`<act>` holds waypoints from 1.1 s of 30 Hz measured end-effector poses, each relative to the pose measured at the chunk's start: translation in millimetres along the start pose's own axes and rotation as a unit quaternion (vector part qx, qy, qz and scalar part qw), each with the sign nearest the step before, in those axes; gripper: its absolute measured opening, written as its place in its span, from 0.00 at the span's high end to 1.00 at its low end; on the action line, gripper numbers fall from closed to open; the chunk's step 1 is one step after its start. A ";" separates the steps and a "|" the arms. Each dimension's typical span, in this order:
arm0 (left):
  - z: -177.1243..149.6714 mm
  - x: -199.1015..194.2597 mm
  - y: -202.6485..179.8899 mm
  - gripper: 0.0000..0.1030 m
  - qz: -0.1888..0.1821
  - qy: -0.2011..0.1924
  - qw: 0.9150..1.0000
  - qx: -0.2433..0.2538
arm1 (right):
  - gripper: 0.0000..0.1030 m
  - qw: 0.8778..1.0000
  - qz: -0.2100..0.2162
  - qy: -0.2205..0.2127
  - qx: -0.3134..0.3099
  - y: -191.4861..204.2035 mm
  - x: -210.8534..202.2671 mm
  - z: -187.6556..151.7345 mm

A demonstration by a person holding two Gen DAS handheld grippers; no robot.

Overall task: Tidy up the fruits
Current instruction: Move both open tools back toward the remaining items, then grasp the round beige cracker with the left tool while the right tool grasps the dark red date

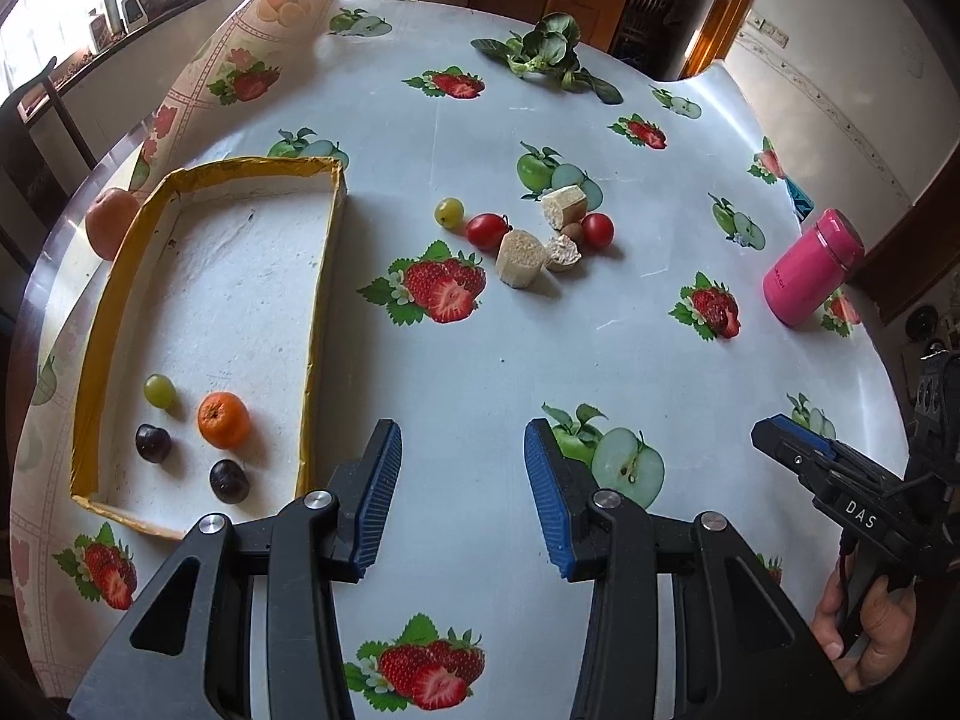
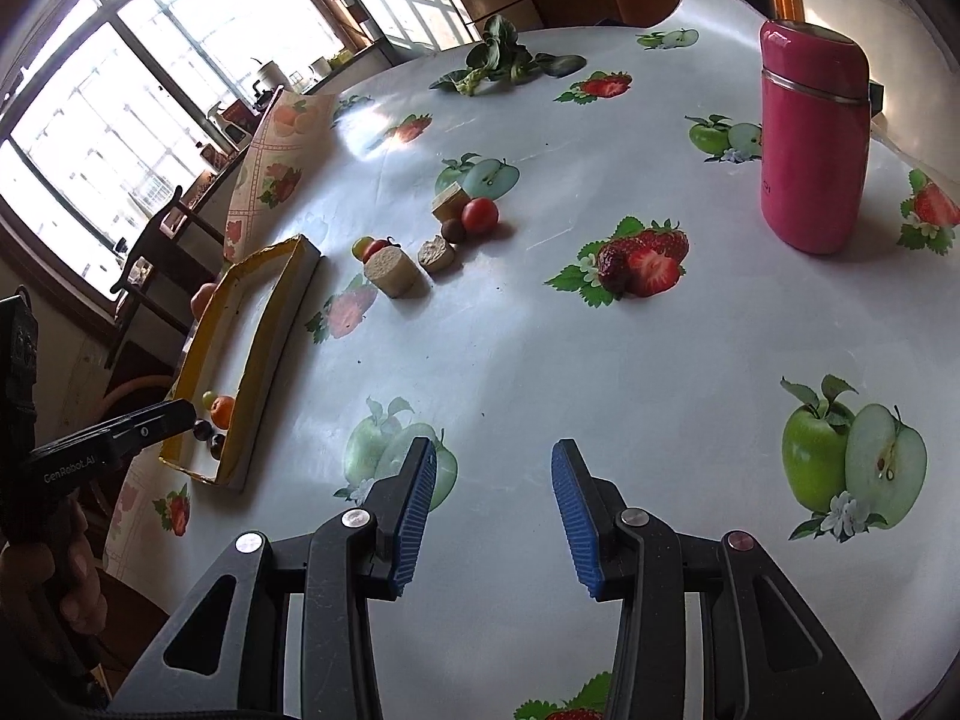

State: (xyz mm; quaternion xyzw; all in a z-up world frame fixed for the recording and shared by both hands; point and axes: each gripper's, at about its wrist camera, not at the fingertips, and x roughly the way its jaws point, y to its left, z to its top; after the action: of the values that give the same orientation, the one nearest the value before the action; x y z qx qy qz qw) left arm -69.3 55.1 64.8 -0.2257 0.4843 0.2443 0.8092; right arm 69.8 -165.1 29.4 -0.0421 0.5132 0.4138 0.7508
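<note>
A shallow white tray (image 1: 240, 276) with a yellow rim lies at the left; it also shows in the right wrist view (image 2: 264, 324). It holds a green grape (image 1: 159, 390), a mandarin (image 1: 223, 418) and two dark plums (image 1: 152, 441) (image 1: 228, 480). On the table middle lie a green grape (image 1: 449, 212), two red cherry tomatoes (image 1: 486, 230) (image 1: 597, 229), a small brown fruit (image 1: 572, 232) and three pale cake-like chunks (image 1: 521, 258). My left gripper (image 1: 462, 438) is open and empty beside the tray's near right corner. My right gripper (image 2: 492, 456) is open and empty over bare tablecloth.
A pink flask (image 1: 813, 267) stands at the right, also in the right wrist view (image 2: 813, 144). Leafy greens (image 1: 543, 54) lie at the far edge. An orange-red fruit (image 1: 111, 222) sits behind the tray's left wall. The tablecloth (image 1: 480, 348) has printed fruit.
</note>
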 end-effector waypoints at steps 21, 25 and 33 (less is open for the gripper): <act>87.1 133.8 -27.0 0.61 -0.032 0.048 0.998 -0.013 | 0.59 0.995 -0.098 -0.008 0.004 -22.7 81.0 88.7; 94.9 152.2 -28.4 0.61 -0.041 0.056 0.997 -0.021 | 0.59 0.994 -0.106 0.003 0.007 -27.2 93.9 91.8; 96.0 154.0 -32.9 0.67 -0.031 0.037 0.999 0.008 | 0.80 0.994 -0.107 -0.001 0.006 -27.2 94.2 87.2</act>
State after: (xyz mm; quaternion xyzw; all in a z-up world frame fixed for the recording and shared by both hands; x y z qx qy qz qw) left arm 78.9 114.4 -27.5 -0.2428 0.5090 0.2066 0.7995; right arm 164.4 -85.9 -15.3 -0.0915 0.5078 0.3282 0.7912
